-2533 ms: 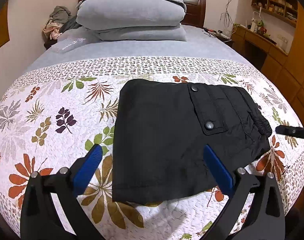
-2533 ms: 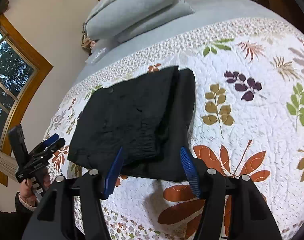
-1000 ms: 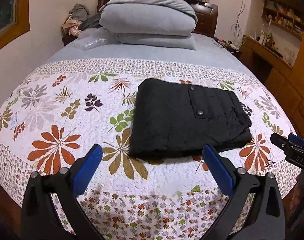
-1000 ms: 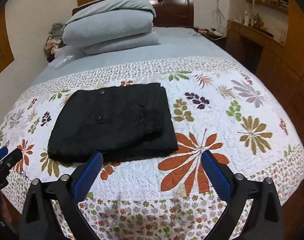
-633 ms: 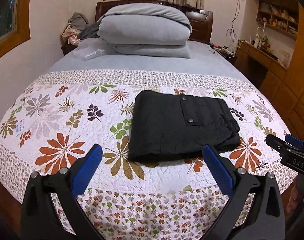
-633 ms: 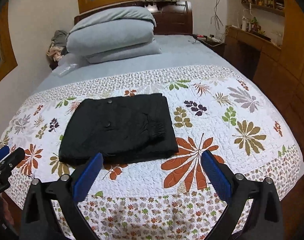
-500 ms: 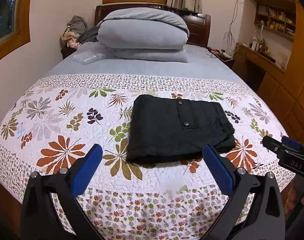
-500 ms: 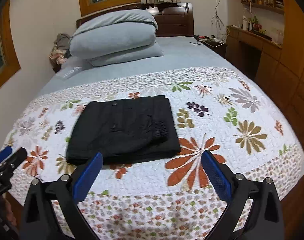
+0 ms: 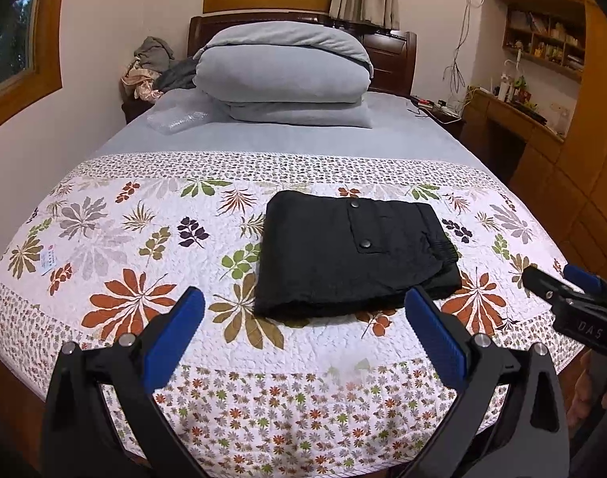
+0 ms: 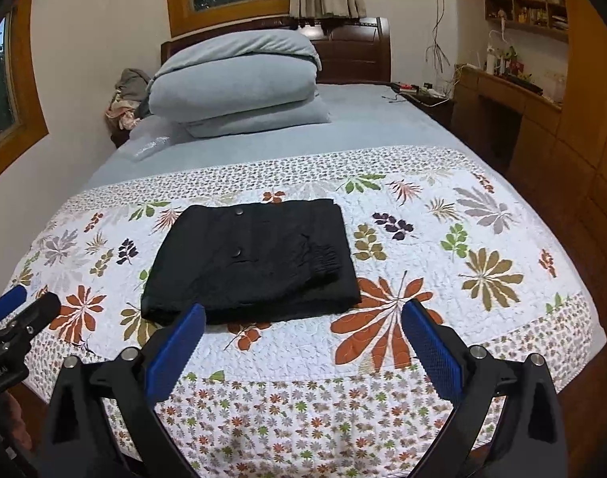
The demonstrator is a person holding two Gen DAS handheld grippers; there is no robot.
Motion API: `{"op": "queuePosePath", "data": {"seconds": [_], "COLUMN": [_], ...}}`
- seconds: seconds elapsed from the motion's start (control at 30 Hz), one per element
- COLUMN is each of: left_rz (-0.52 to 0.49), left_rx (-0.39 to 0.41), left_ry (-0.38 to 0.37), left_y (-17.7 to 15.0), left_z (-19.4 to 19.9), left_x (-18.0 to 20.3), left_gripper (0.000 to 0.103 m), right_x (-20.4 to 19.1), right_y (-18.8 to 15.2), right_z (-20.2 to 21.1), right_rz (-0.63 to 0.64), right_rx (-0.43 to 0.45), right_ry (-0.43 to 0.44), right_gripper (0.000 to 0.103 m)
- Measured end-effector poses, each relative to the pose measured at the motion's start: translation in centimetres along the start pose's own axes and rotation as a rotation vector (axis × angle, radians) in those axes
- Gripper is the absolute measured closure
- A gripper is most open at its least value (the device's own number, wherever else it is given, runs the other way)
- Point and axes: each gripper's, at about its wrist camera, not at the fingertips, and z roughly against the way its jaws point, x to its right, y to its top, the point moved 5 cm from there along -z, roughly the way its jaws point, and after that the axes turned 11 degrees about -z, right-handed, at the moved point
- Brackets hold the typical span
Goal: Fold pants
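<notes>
Left view: your left gripper gapes empty; the folded pants lie ahead on the bed. Right view: your right gripper is released too, pants ahead-left. Soft, light cloth probably; pinch the thick folded edge.

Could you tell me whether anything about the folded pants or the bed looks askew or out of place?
Nothing stands out. The black pants lie in a neat folded rectangle on the floral quilt, and both the left gripper and right gripper are open, clear of them.
</notes>
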Motion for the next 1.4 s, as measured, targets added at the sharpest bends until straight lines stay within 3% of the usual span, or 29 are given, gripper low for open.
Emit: {"op": "queuePosePath", "data": {"seconds": [1.03, 1.3, 1.4], "left_rz": [0.006, -0.022, 0.012], "left_rx": [0.015, 0.061, 0.072], "left_ry": [0.018, 0.039, -0.010], "left_y": [-0.4, -0.3, -0.3], "left_z": [1.4, 2.1, 2.2], "left_x": [-1.1, -0.9, -0.9], "left_gripper": [0.003, 0.003, 0.003], "right_x": [-0.9, -1.0, -1.2], "right_y": [0.3, 0.2, 0.1], "right_z": [1.4, 1.5, 1.6], "right_rz": [0.051, 0.067, 0.077], "right_rx": [0.023, 0.031, 0.032], "right_ry": [0.012, 0.008, 0.010], "right_gripper": [0.003, 0.003, 0.003]}}
